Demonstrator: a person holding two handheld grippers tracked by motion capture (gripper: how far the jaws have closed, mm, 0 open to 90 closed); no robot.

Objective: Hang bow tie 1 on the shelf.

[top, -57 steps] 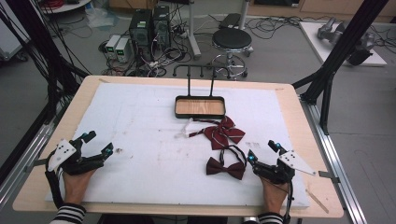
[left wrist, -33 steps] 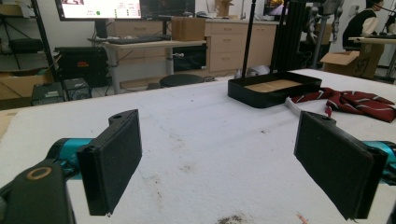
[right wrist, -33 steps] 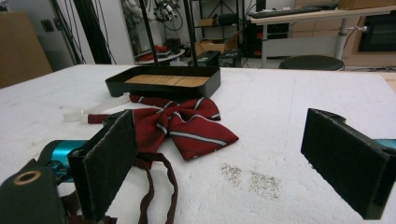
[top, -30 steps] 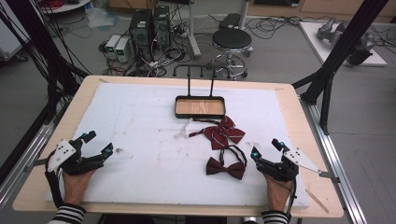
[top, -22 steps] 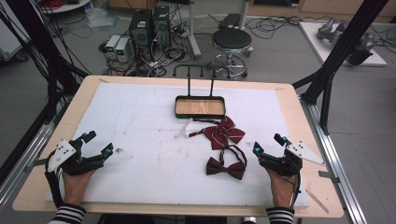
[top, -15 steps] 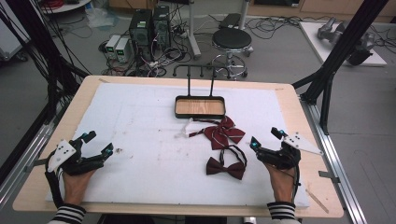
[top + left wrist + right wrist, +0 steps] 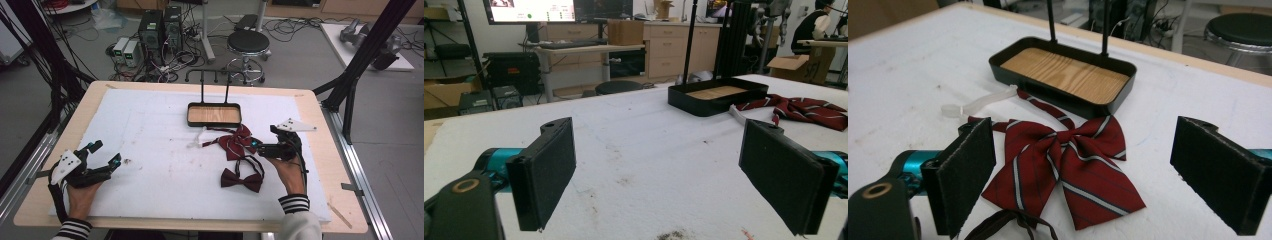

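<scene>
facing the striped bow tie (image 7: pixel 1068 165), the right claw (image 7: pixel 263 148) stands released just right of it on the desk (image 7: pixel 150 145); its wings spread crosswise ahead; the left claw (image 7: pixel 102 157), also released, is well apart.

Striped bow tie (image 7: pixel 237 142): dark red with thin pale stripes, flat on the white mat, wings spread, just in front of the tray. Its strap trails toward a white clasp.

Plain bow tie (image 7: pixel 242 179): dark red, flat, nearer the person, black strap looped above it.
</scene>
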